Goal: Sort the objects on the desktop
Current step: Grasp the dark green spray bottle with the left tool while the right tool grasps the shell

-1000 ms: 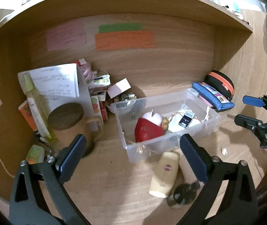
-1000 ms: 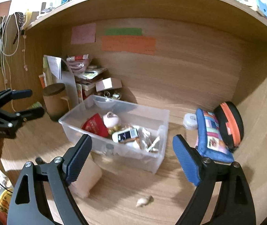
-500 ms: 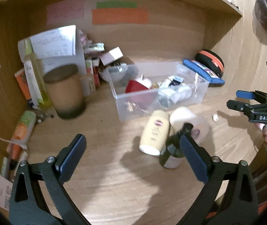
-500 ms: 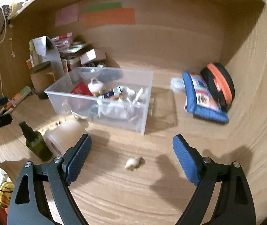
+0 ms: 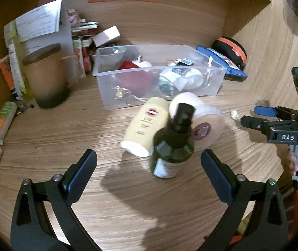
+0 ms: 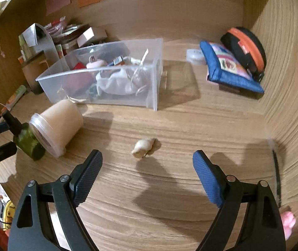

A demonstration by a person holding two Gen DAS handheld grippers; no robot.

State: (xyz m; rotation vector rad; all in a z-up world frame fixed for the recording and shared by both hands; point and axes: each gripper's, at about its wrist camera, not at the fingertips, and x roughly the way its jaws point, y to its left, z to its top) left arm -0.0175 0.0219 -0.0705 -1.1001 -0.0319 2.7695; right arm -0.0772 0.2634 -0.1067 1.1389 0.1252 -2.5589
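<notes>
Left gripper (image 5: 148,163): jaws spread wide, holding nothing; dark green glass spray bottle (image 5: 173,146) stands upright just ahead, between the pads.
Right gripper (image 6: 147,165): jaws wide apart, empty; small pale shell-like lump (image 6: 143,145) lies just ahead.
Landmark: clear plastic bin (image 5: 159,74), partly filled with small items.
Cream squeeze bottle (image 5: 145,125): lying in front of bin, beside spray bottle.
Beige lidded tub (image 6: 57,125): on its side, in front of bin.
Blue fabric pouch (image 6: 229,70): right of bin, against black-and-orange round case (image 6: 244,48).
</notes>
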